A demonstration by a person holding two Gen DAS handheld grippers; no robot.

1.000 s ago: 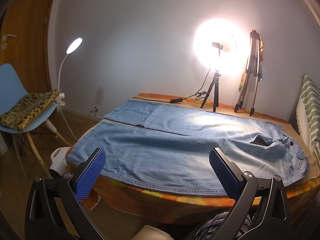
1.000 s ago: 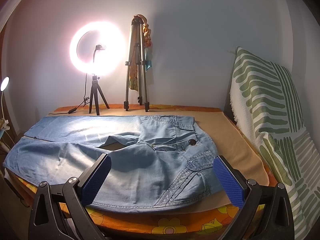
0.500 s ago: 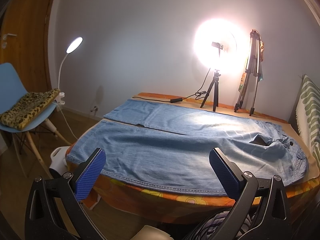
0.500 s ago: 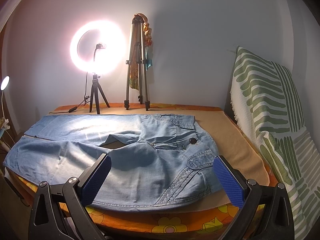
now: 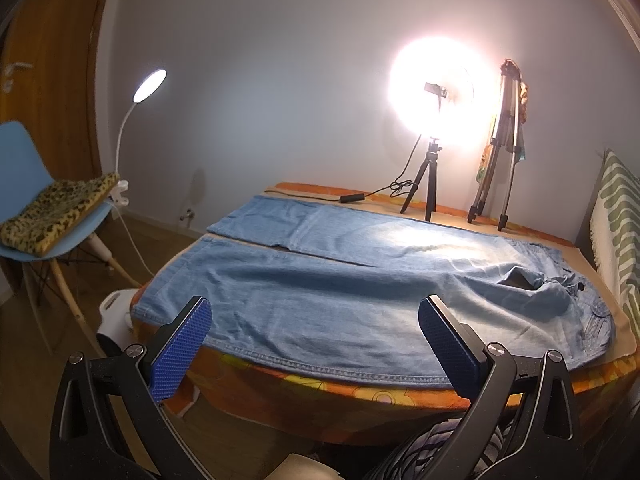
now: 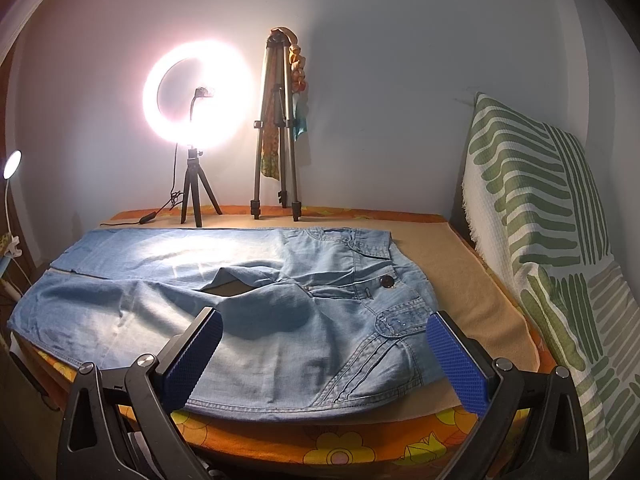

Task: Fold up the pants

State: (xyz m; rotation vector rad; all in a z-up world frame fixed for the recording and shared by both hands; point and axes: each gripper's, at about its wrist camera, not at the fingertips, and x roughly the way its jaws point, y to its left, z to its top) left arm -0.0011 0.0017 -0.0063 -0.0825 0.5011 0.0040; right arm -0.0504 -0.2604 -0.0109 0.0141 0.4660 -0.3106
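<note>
the pair of light blue denim pants [image 5: 360, 296] lay spread flat across the middle of both frames, on a beige cloth over the orange flower-print surface [image 6: 360, 444]. the two legs ran toward the left of each frame with a narrow gap between them, and the waistband with its dark button [image 6: 386, 281] sat toward the right. the near leg's seam hung just over the front edge. a small bunched opening showed at the crotch, centre of the right wrist view.

the left gripper [image 5: 316, 348] hovered in the lower part of its frame, short of the near leg, its blue textured fingers [image 5: 180, 350] spread wide and holding nothing. the right gripper [image 6: 326, 360] hovered likewise before the hip area, fingers [image 6: 458, 364] parted and empty.

the denim looked soft and limp but fairly heavy, likely to drape and drag rather than slide; its weave should give the pads good grip. the thick hem, side seam and waistband seemed the firmest places to pinch, one gripper near the waist and the other along the near leg edge.

a glowing ring light on a small black tripod [image 6: 198, 120] stood at the upper left of the right wrist view.
</note>
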